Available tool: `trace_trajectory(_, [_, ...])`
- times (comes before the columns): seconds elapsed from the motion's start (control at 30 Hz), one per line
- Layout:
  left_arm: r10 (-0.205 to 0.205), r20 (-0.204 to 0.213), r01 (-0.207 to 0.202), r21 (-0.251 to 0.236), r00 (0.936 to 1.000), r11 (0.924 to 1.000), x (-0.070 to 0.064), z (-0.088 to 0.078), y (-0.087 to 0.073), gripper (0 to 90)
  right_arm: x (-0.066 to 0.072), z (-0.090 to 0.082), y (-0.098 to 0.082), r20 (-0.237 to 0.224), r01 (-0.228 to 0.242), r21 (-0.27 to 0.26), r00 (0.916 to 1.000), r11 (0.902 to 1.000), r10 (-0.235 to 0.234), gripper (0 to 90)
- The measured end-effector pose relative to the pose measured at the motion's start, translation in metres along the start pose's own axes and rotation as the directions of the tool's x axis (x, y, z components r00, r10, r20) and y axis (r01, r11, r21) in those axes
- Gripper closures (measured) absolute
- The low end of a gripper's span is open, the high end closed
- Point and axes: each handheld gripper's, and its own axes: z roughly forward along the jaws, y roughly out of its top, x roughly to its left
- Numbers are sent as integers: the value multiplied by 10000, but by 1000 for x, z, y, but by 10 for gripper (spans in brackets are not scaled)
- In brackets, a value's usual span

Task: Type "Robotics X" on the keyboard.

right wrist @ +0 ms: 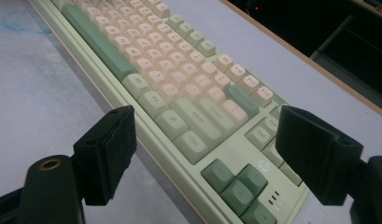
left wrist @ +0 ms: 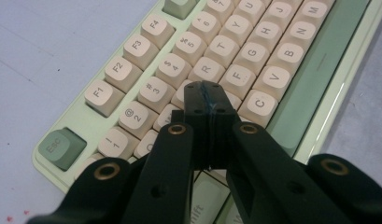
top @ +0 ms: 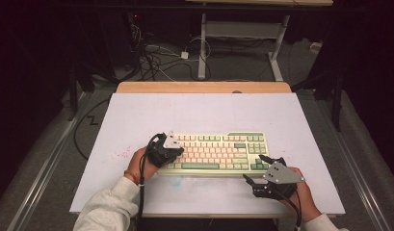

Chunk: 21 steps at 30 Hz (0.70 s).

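The pale green rectangular keyboard with cream and green keycaps [top: 218, 153] lies flat on the white bench [top: 137, 120], near its front edge and roughly centred between the left and right edges.

My left gripper [left wrist: 208, 98] has its jaws pressed together with nothing between them; the joined tips sit over the letter block, at or just above the cream keys around the E and D positions. Contact cannot be confirmed. My right gripper [right wrist: 205, 154] has its jaws spread wide and hovers off the keyboard's right front corner, framing the green modifier and arrow keys [right wrist: 235, 179] without touching them.

Risks, as I judge them:
- The joined tips look wider than one keycap; an off-centre descent could press two keys together.
- Excess downward force could slide the keyboard toward the far edge, since nothing braces it.
- The right gripper could clip the keyboard corner if lowered.
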Motion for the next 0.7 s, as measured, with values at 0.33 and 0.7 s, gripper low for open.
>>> trace_trajectory(0.33, [141, -43, -140, 194, 9999, 9997, 0, 1, -1, 870, 0, -1, 0, 1, 6, -16, 10000, 10000, -6, 217])
trace_trajectory(0.7, [121, -68, -120, 164, 9999, 9998, 0, 1, -2, 870, 0, -1, 1, 21, 23, -32, 10000, 10000, -23, 217])
